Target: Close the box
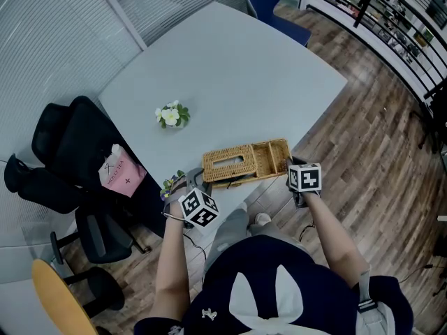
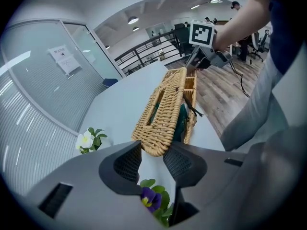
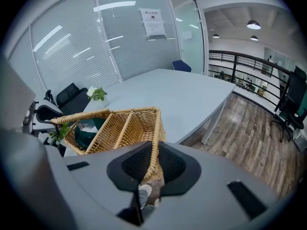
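Wicker box (image 1: 246,162) sits at the table's (image 1: 230,68) near edge. The right gripper (image 3: 152,163) pinches its end wall, likely to steady it, while the left gripper (image 2: 152,158), jaws apart, brackets the slotted lid's (image 2: 163,111) tip without gripping it.

Woven wicker box (image 1: 246,162) on a smooth matt table (image 1: 230,68)
We see its weave rough and golden, and matt wood-grain planks on the floor (image 1: 377,152) at four o'clock.
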`<state>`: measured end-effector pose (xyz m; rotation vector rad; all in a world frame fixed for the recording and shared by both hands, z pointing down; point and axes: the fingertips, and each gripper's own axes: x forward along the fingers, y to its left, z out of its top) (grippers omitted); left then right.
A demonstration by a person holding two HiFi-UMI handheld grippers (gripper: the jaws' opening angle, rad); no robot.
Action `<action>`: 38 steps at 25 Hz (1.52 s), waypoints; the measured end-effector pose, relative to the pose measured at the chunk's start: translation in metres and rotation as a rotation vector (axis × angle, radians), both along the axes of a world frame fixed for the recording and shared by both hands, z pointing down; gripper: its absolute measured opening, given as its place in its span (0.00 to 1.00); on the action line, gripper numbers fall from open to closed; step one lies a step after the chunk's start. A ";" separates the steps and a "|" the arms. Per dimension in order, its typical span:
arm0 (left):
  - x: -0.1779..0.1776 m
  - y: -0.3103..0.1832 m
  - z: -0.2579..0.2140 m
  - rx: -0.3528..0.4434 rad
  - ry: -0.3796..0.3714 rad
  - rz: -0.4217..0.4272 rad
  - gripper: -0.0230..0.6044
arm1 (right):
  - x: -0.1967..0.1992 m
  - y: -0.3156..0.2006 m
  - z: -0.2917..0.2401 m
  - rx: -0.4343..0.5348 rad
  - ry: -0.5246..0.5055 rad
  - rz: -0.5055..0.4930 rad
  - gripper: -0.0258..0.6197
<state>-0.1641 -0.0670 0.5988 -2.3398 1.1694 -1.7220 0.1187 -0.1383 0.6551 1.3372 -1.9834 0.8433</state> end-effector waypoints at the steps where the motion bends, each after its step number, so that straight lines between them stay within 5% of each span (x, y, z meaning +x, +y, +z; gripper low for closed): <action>1: 0.000 0.000 0.001 -0.001 -0.002 0.001 0.24 | 0.000 -0.001 -0.001 0.001 0.003 0.002 0.11; 26: 0.003 0.013 0.024 -0.074 -0.111 0.107 0.36 | 0.001 -0.002 -0.003 0.000 0.027 -0.022 0.12; 32: 0.003 0.013 0.026 -0.088 -0.103 0.108 0.36 | 0.000 -0.002 -0.002 -0.001 0.020 -0.018 0.12; 38: 0.007 0.018 0.027 -0.183 -0.062 0.103 0.38 | 0.001 -0.002 -0.002 -0.004 0.017 -0.020 0.12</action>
